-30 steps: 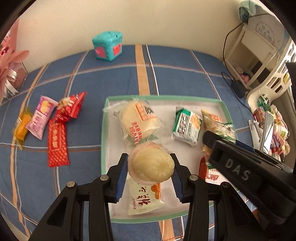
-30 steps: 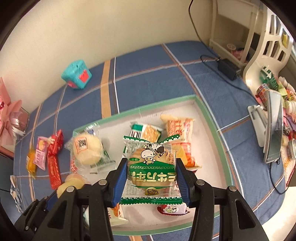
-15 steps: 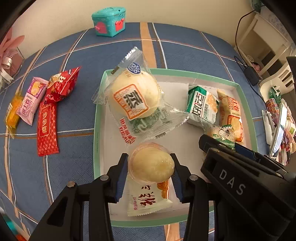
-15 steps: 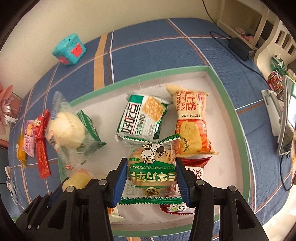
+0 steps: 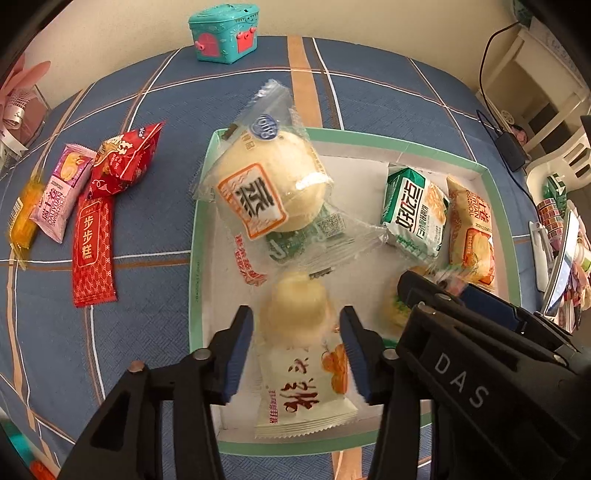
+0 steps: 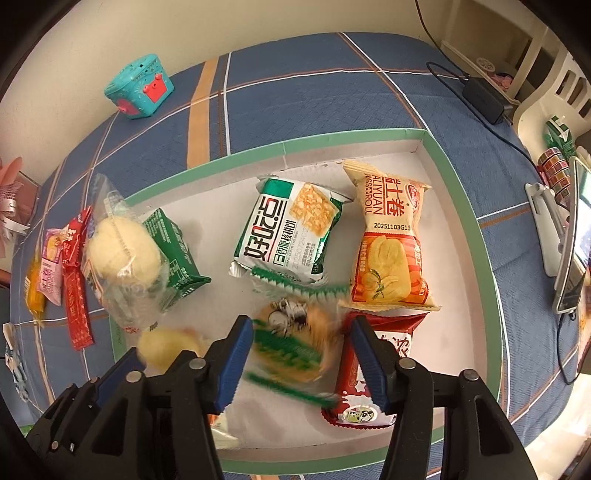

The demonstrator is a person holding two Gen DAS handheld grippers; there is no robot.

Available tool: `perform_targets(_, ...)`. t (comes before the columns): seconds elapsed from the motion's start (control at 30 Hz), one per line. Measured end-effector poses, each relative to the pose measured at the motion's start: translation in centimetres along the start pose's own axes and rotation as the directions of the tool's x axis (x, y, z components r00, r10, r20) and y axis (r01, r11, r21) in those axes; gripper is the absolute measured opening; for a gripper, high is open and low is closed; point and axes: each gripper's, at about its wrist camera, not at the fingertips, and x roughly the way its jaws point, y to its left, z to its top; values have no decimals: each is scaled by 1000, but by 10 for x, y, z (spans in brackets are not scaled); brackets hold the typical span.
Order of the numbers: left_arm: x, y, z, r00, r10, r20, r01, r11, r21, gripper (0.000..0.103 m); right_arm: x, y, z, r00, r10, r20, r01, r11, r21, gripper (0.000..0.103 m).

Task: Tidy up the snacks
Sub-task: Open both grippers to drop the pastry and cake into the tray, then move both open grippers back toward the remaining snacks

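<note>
A green-rimmed white tray point(image 5: 195, 258) lies on the blue checked cloth. My left gripper point(image 5: 297, 354) hangs over its near left part. Its jaws are opening, and a pale round wrapped snack point(image 5: 295, 314) sits blurred between them, clear of both pads, above a white packet point(image 5: 303, 395). My right gripper point(image 6: 301, 363) is over the tray's near middle. Its jaws are opening too, with a green-and-orange cake packet point(image 6: 291, 343) blurred and loose between them. A big bun in clear wrap point(image 5: 266, 195), a green cracker packet point(image 6: 291, 229), an orange roll packet point(image 6: 391, 243) and a red packet point(image 6: 373, 373) lie in the tray.
Left of the tray lie two red packets point(image 5: 92, 247), a pink one point(image 5: 62, 192) and an orange one point(image 5: 22, 218). A teal toy chest point(image 5: 223, 31) stands at the far edge by the wall. A phone on a stand point(image 6: 569, 251), a charger cable and shelves crowd the right side.
Both grippers have sunk toward the tray. Both pairs of jaws have widened, letting go of the round snack and the green cake packet, which now blur as they drop.
</note>
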Motion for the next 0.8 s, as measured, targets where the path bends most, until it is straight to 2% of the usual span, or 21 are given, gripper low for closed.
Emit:
perform_targets(0.1, -6, 0, 1, 1000, -8, 3, 8, 1000, -6, 57, -3, -2, 1, 1000, 9, 7, -9, 1000, 10, 67)
perform_targets(0.17, -9, 1, 2, 1000, -15, 6, 15, 1000, -8, 62, -7, -3, 2, 1000, 8, 20, -9, 1000, 13, 73)
perform_targets(0.23, -15, 1, 3, 1000, -24, 19, 25, 1000, -9, 64, -14, -4, 3, 999, 6, 39, -7, 1000, 13, 75)
perform_targets(0.6, -67, 3, 4, 986, -108, 130, 107, 994, 12, 64, -75, -19, 9, 979, 8, 204, -18, 999, 46, 75)
perform_targets(0.8, -83, 7, 3, 976, -127, 175, 128, 992, 3, 64, -82, -21, 8, 973, 6, 231, -22, 997, 68, 75)
